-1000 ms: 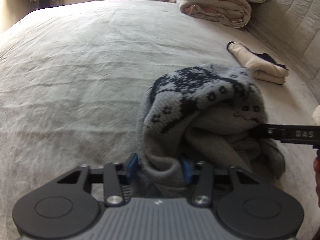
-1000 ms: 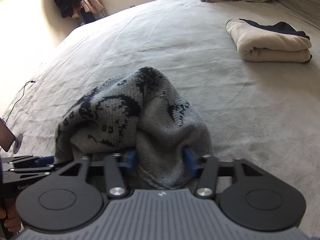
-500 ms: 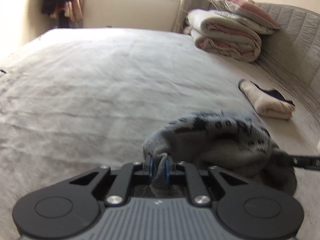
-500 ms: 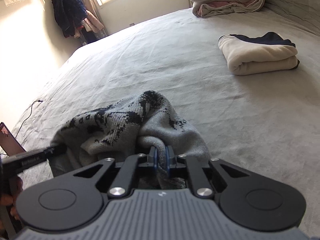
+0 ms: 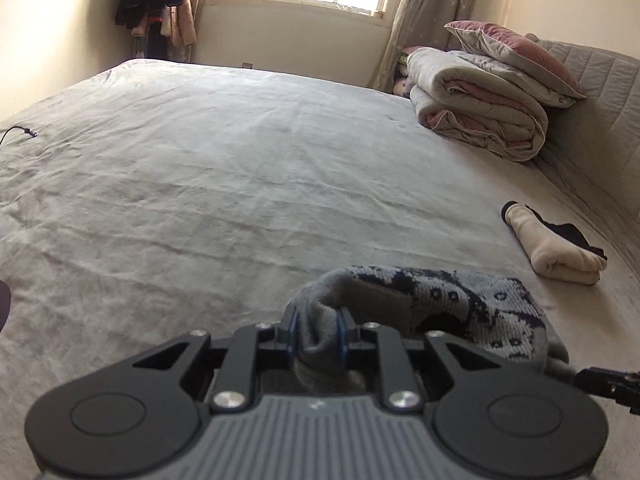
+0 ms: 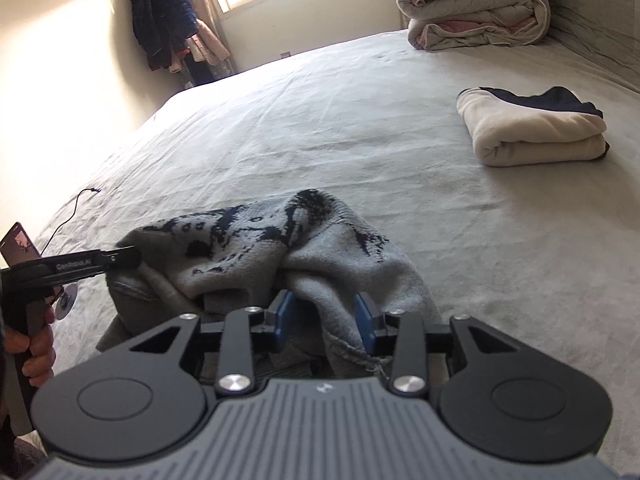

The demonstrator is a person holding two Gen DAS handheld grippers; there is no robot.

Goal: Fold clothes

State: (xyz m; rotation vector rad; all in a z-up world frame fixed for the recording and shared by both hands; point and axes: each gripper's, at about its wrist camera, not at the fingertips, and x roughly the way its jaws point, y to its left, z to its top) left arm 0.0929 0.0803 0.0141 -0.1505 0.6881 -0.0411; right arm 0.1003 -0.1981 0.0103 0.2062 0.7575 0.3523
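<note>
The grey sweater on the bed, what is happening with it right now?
A person works on the sweater with a hand-held gripper in each hand. The left hand-held gripper and the right hand-held gripper each have a bunch of its fabric between the fingers, and both jaws are opening. The sweater is crumpled on the bed, not yet folded. A cream garment already lies folded nearby.

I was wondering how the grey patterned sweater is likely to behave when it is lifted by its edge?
The sweater is bunched in soft folds, so it will probably sag and drape rather than hold shape. Its thick knit looks fairly heavy for cloth. A fold lies between the opening right gripper, so it may slip free.
</note>
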